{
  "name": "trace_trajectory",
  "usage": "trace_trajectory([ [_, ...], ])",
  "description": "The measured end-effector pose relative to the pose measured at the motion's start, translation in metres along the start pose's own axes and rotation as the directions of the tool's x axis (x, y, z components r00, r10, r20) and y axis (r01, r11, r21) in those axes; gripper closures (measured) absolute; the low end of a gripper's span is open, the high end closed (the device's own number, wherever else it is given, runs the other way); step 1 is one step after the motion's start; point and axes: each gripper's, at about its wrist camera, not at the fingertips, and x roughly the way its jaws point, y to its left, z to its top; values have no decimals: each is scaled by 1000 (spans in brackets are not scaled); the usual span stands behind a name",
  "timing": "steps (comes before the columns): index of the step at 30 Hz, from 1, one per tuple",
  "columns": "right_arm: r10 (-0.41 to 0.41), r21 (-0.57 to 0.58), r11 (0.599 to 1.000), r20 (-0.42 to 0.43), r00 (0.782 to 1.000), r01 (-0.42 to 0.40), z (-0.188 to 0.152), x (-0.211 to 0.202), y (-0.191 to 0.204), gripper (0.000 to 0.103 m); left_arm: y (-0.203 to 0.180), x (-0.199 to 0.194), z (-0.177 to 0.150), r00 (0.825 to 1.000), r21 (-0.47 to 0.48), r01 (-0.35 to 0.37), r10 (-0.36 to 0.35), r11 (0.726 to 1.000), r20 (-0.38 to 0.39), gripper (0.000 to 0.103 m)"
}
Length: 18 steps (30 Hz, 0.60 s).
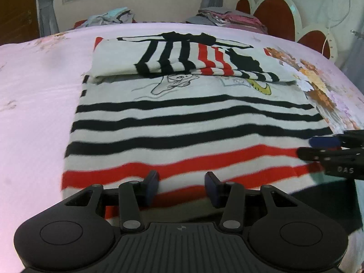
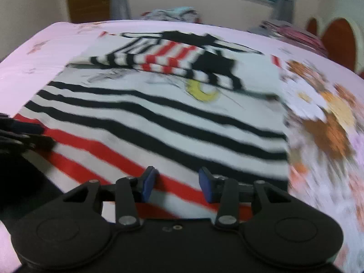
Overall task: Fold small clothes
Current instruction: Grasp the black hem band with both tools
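Observation:
A white shirt with black and red stripes (image 1: pixel 182 122) lies flat on the pink bed sheet (image 1: pixel 34 91). Its sleeves are folded in across the far end (image 1: pixel 193 59). My left gripper (image 1: pixel 180 184) is open and empty, just above the shirt's near red-striped hem. My right gripper (image 2: pixel 177 182) is open and empty over the same hem further right, and shows at the right edge of the left wrist view (image 1: pixel 327 147). The shirt also fills the blurred right wrist view (image 2: pixel 159 113), where the left gripper's fingers (image 2: pixel 20 134) show at the left edge.
Piles of clothes sit at the far side of the bed, one at the left (image 1: pixel 109 17) and one at the right (image 1: pixel 227 17). A red and white headboard (image 1: pixel 277 16) stands at the right. The sheet has an orange flower print (image 1: pixel 318 86) right of the shirt.

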Motion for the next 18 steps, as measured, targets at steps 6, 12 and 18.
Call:
trace_trajectory([
  [6, -73, 40, 996, -15, 997, 73, -17, -22, 14, 61, 5, -17, -14, 1000, 2, 14, -14, 1000, 5, 57],
  [12, -111, 100, 989, -18, 994, 112, -34, -36, 21, 56, 19, -33, -28, 999, -24, 30, -30, 999, 12, 54],
  [18, -162, 189, 968, -24, 986, 164, -48, -53, 8, 51, 32, -51, -40, 999, -52, 32, -30, 998, 43, 43],
])
